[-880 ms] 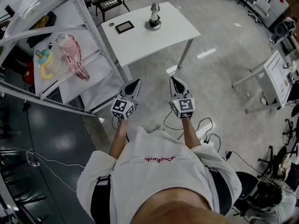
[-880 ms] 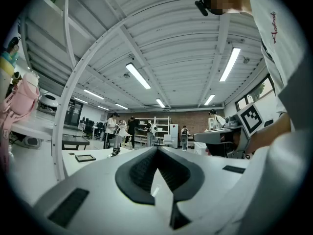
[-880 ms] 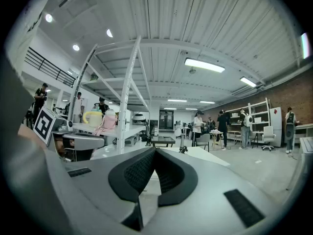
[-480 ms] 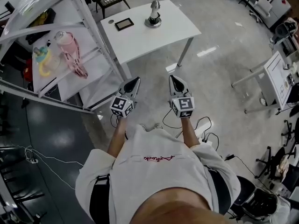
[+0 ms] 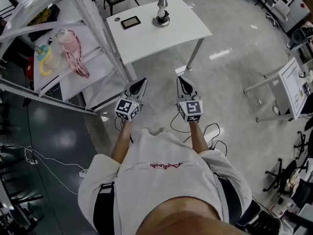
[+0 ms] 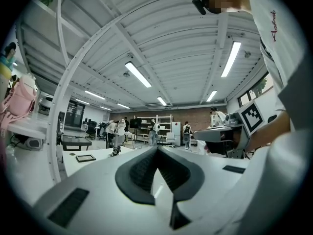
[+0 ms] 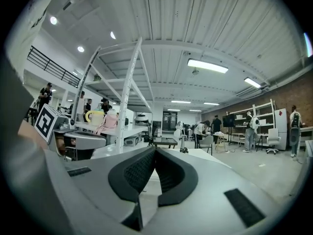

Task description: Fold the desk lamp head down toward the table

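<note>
The desk lamp [image 5: 163, 11] stands upright near the far edge of the white table [image 5: 156, 40], small and far off in the head view. It also shows far away as the lamp [image 6: 116, 150] in the left gripper view and the lamp [image 7: 181, 140] in the right gripper view. My left gripper [image 5: 142, 82] and right gripper [image 5: 180, 79] are side by side over the floor, well short of the table. Both point level toward it. Each is shut with nothing between its fingers, as the left gripper [image 6: 157, 148] and right gripper [image 7: 155, 149] show in their own views.
A black flat frame [image 5: 130, 22] lies on the table left of the lamp. A metal shelf rack [image 5: 93, 28] at the left holds a pink bottle [image 5: 69, 44] and a yellow-handled cup [image 5: 44, 58]. Cables [image 5: 211, 133] trail over the floor. Another white table [image 5: 293, 84] stands at the right.
Both grippers stay shut and side by side. The table and lamp have drifted slightly upward in the head view, and the grippers sit a little higher too.
</note>
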{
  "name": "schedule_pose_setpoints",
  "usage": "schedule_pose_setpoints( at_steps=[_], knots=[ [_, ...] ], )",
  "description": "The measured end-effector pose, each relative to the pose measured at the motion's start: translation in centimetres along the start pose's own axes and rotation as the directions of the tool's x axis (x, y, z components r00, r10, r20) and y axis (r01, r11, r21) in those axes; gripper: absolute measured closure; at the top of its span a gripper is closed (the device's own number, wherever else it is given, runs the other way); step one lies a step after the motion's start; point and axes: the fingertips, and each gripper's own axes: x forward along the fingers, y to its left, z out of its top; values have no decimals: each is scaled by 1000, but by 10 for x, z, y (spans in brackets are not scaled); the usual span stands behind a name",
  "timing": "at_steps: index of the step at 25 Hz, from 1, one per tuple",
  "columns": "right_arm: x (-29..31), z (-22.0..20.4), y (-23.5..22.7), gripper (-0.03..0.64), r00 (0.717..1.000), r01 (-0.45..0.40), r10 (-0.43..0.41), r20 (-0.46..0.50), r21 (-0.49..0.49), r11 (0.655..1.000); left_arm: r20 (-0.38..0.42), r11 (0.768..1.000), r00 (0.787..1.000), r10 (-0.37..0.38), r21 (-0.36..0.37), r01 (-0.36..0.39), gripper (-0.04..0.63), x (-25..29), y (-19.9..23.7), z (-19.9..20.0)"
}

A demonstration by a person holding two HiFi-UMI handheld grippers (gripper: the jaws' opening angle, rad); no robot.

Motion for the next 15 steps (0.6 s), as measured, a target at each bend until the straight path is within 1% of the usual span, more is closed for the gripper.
schedule_pose_setpoints(
  at_steps=[3,6,10,15],
  knots=[
    [-2,-4,-4,594,1000,-20,20,1,-3,1000,-4,1000,1000,4,12,-4,571,4,-6,-4],
    [-7,-11,-6,594,999,-41,41,-8,-4,999,-9,1000,1000,15,-1,-15,571,6,-13,-11],
    [-12,-17,-13,594,999,-44,44,-13,0,999,-22,1000,1000,8,1,-8,571,11,-23,-16],
    [-10,-21,-21,594,999,-50,50,-14,2,999,-16,1000,1000,20,5,-20,572,19,-21,-14]
  ],
)
